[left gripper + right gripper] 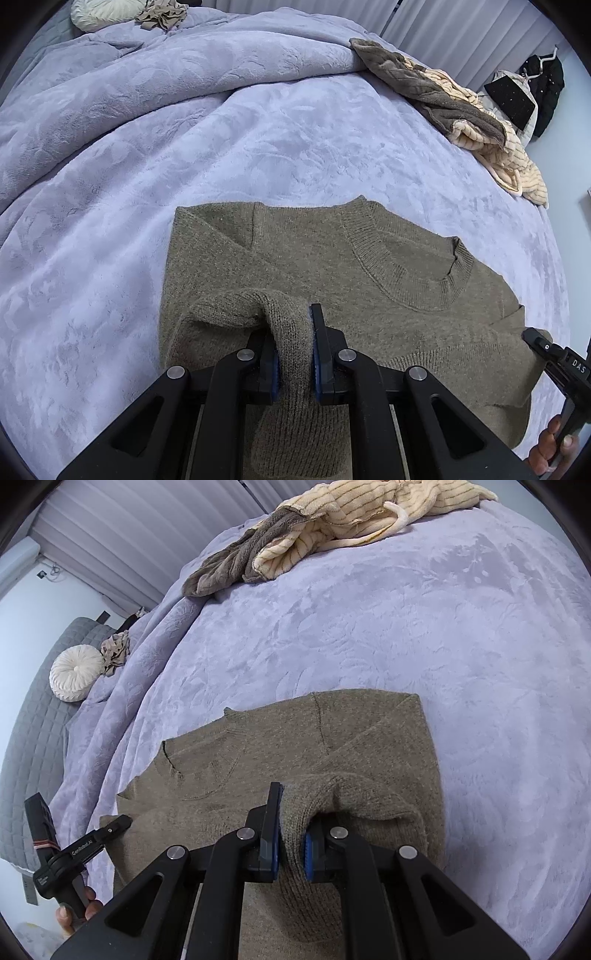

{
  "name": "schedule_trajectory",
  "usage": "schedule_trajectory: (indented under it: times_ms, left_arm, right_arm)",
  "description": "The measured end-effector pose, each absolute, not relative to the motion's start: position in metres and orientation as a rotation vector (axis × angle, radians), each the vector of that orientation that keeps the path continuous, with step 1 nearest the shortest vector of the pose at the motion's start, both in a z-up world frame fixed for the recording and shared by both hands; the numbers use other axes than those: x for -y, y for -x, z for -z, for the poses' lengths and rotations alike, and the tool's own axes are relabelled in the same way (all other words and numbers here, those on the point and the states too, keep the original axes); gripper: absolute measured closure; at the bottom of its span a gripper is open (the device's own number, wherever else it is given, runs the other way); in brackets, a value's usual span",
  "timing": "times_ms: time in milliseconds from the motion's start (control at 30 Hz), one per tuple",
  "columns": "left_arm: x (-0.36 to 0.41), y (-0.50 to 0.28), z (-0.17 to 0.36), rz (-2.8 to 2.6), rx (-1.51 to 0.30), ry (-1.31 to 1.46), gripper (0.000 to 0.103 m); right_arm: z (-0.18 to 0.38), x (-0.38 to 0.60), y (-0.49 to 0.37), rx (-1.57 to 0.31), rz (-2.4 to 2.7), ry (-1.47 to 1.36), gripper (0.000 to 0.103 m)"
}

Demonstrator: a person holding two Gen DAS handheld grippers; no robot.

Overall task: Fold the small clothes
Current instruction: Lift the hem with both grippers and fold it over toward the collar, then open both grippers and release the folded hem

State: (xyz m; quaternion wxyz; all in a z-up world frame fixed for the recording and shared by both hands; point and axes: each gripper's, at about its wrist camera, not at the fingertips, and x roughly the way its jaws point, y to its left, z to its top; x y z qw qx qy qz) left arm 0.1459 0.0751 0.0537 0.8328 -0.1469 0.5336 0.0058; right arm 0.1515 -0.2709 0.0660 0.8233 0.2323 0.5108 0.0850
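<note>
Lavender plush blanket (pixel 295 147) covers the bed and gives me wide bare room beyond the olive knit sweater (pixel 369 266), out to the bunched fold of blanket at the far left of the left wrist view and to the brown and cream striped garments (pixel 461 107) heaped near the bed's far edge. On my right side the bare blanket (pixel 480 664) runs clear to the rim of the right wrist view. Both of my tools tilt steeply downward over the near part of the sweater. My left hand-held gripper (pixel 293 354) is pressed together on a doubled-up fold of the knit, and my right hand-held gripper (pixel 291 838) pinches a matching fold of the same sweater (pixel 295 738). Each one shows at the edge of the other's view, with fingers (pixel 550 443) wrapped round its handle. The sweater lies flat on the bed just ahead of me, neckline (pixel 406 258) toward the far side, its long axis running away from me toward that collar
</note>
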Motion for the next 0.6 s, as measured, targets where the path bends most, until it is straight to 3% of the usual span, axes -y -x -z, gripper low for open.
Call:
schedule_trajectory:
  times_ms: [200, 233, 267, 300, 333, 367, 600]
  left_arm:
    - [-0.088, -0.151, -0.038, 0.025, -1.176, 0.426, 0.087]
    - [-0.09, -0.151, -0.037, 0.03, -1.184, 0.442, 0.081]
    - [-0.092, -0.15, -0.036, 0.054, -1.19, 0.471, 0.067]
    - [-0.094, -0.148, -0.036, 0.081, -1.189, 0.503, 0.052]
    - [-0.095, -0.145, -0.038, 0.095, -1.18, 0.521, 0.047]
    - [-0.096, -0.141, -0.04, 0.089, -1.166, 0.524, 0.043]
    - [-0.106, -0.109, -0.041, 0.111, -1.182, 0.554, 0.043]
  right_arm:
    - [-0.056, 0.271, -0.156, -1.123, -0.169, -0.49, 0.087]
    - [-0.055, 0.27, -0.157, -1.128, -0.177, -0.496, 0.078]
    - [-0.054, 0.27, -0.157, -1.129, -0.188, -0.504, 0.059]
    - [-0.055, 0.271, -0.156, -1.126, -0.198, -0.51, 0.047]
    - [-0.057, 0.27, -0.154, -1.117, -0.205, -0.513, 0.029]
    - [-0.059, 0.27, -0.151, -1.103, -0.207, -0.513, 0.026]
    - [-0.065, 0.264, -0.129, -1.097, -0.214, -0.45, 0.026]
